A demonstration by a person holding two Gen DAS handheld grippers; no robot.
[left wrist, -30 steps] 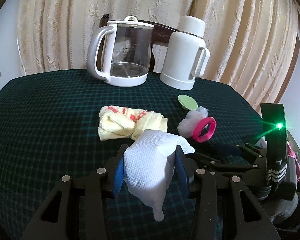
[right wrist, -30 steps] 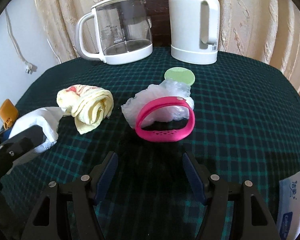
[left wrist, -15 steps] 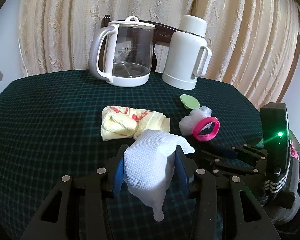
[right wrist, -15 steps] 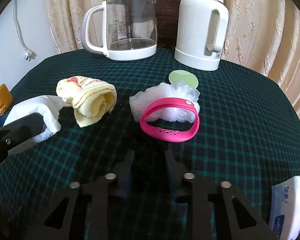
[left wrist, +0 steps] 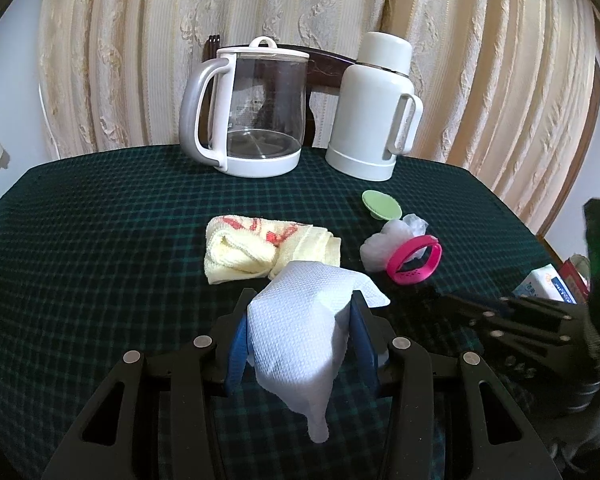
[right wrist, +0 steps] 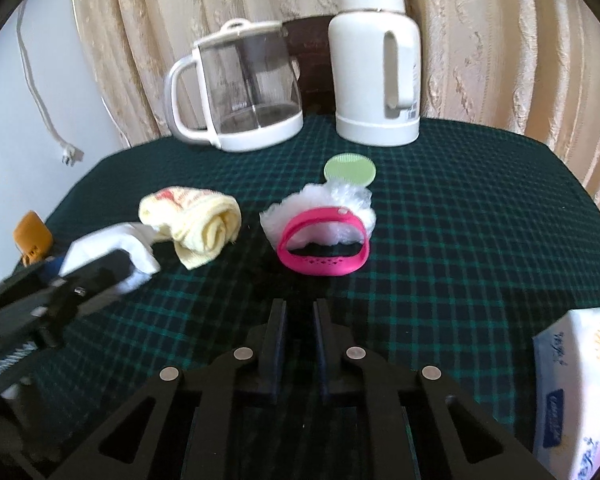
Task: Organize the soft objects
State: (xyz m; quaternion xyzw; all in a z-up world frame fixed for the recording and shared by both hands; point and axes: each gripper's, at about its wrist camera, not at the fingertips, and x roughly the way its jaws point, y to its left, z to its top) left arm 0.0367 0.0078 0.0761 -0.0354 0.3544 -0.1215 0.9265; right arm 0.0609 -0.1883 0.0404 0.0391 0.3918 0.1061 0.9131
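Both views are taken from low over a table with a dark checked cloth (left wrist: 100,240), angled downward toward the curtain behind. The left view is set close behind a yellow towel (left wrist: 268,250); the right view sits further right, near a pink band (right wrist: 324,248). Kettle (left wrist: 252,108), flask (right wrist: 376,64), towel and band are shared by both.

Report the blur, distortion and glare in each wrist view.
Left wrist view: sharp, fisheye bends the striped beige curtain, dark corners, bright light on the white paper towel. Right wrist view: softer, motion blur smears the left gripper and rolled yellow towel; window glare on the clear glass kettle.
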